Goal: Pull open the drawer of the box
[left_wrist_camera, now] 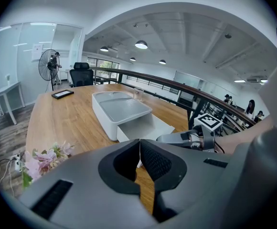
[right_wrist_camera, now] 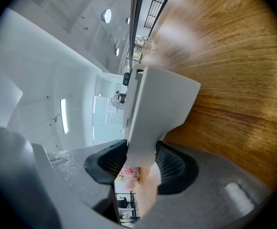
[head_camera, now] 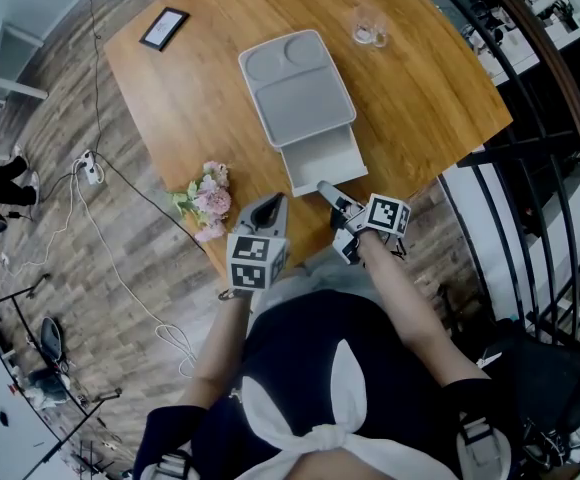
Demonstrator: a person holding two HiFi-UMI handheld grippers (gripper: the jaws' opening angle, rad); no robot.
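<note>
Flowers: a bunch of pink flowers (head_camera: 205,200) lies at the near left edge of the brown wooden table (head_camera: 440,98).
Left gripper (left_wrist_camera: 139,147): just right of the flowers, jaws together with nothing between them.
Box: a white plastic box with a grey tray-shaped lid (head_camera: 295,88) sits mid-table.
Drawer: the white drawer (head_camera: 322,158) stands out of the box on its near side.
Right gripper (right_wrist_camera: 141,159): jaws clamped on the drawer's near wall.
Glass: a clear glass (head_camera: 370,28) stands at the far right.

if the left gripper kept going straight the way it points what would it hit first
Probably the near corner of the pulled-out drawer, just past the shut jaws of the left gripper. It tilts down, so the wooden table may come first; depth is unclear.
</note>
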